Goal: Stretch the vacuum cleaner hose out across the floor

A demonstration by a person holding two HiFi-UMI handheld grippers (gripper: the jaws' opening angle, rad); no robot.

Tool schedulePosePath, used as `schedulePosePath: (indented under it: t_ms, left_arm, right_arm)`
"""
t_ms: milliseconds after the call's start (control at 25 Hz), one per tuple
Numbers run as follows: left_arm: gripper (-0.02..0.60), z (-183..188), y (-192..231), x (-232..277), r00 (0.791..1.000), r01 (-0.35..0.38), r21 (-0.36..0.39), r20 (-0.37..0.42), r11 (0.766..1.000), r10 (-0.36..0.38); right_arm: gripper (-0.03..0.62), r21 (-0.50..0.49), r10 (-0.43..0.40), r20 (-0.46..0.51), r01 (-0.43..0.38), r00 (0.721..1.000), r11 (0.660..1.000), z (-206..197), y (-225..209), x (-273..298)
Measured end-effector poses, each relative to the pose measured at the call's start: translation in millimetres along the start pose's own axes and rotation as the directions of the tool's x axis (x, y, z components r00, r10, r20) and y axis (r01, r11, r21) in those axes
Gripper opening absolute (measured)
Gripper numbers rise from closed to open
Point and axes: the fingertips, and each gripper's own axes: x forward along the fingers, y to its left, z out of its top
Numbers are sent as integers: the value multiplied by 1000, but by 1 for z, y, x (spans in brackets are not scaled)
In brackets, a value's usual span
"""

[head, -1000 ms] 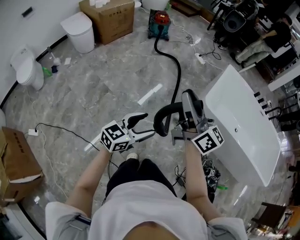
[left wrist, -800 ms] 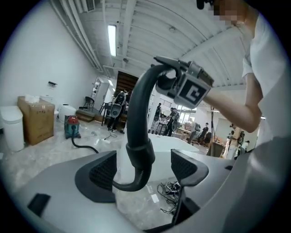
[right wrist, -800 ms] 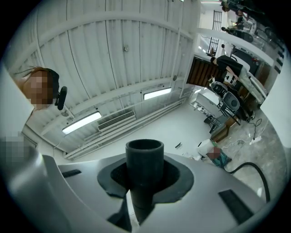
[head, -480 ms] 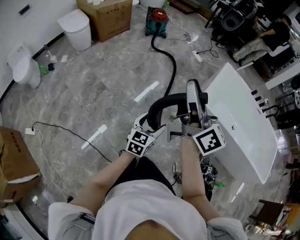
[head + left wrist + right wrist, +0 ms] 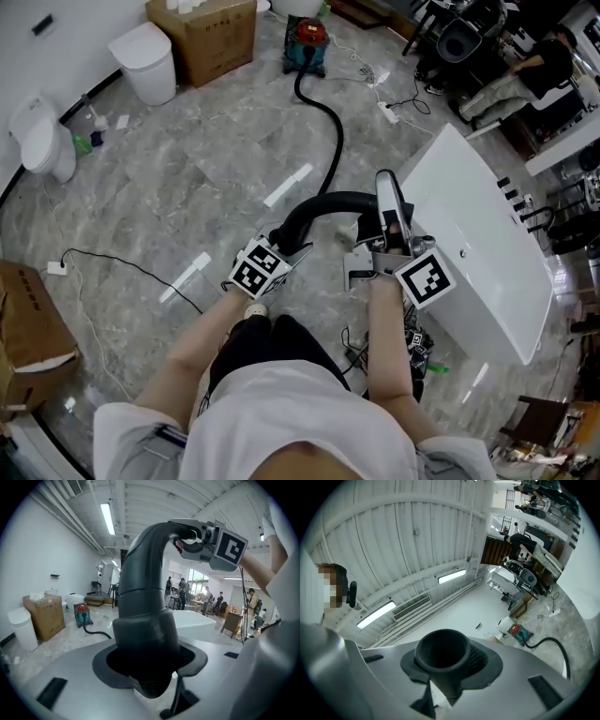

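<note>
The grey marbled floor carried a red and teal vacuum cleaner at its far end, and a black hose snaked from it over the stone. Beside the cleaner stood a cardboard box and a white bin, with a toilet by the wall. A thin black cable trailed at the left near another carton. A white power strip and a long white tub lay to the right.
</note>
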Motion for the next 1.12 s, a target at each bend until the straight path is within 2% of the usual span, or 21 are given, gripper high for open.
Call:
schedulePosePath:
  t_ms: [80, 160, 320, 480, 600, 680, 800, 920, 1000, 1120]
  left_arm:
    - [219, -8, 5, -2, 998, 30, 10, -63, 1000, -29]
    - [219, -16, 16, -5, 993, 28, 21, -116, 999, -25]
    - [218, -26, 43, -13, 983, -24, 39, -183, 999, 30]
    - [218, -34, 71, -24, 971, -78, 53, -224, 996, 88]
    - [218, -50, 88, -33, 946, -94, 157, -294, 983, 138]
    - [218, -61, 92, -38, 923, -58, 267, -352, 962, 154]
    - [218, -73, 91, -44, 881, 38, 415, -443, 909, 165]
    - [218, -78, 91, -45, 840, 117, 538, -502, 835, 206]
    - [218, -70, 86, -43, 828, 160, 620, -508, 768, 237]
    - [218, -54, 74, -36, 830, 221, 734, -488, 643, 272]
  right_arm:
    - [104, 34, 2, -19, -1, 1000, 999, -4, -7, -1]
    - [106, 51, 12, -47, -10, 999, 999, -11, -8, -1]
    - [143, 60, 46, -95, -40, 994, 997, -19, -4, 0]
    - [176, 52, 25, -83, -20, 996, 998, -10, -12, -7]
    - [181, 6, -8, -65, 8, 998, 1000, 0, -23, -16]
    - [181, -26, -26, -59, 25, 998, 999, 7, -30, -22]
    - [181, -28, -37, -65, 35, 997, 999, 10, -36, -26]
    - [181, -15, -11, -142, 9, 990, 1000, -6, -35, -24]
    - [181, -34, 5, -258, -14, 966, 999, -29, -34, -24]
    - [181, -76, 34, -426, -74, 904, 994, -67, -29, -24]
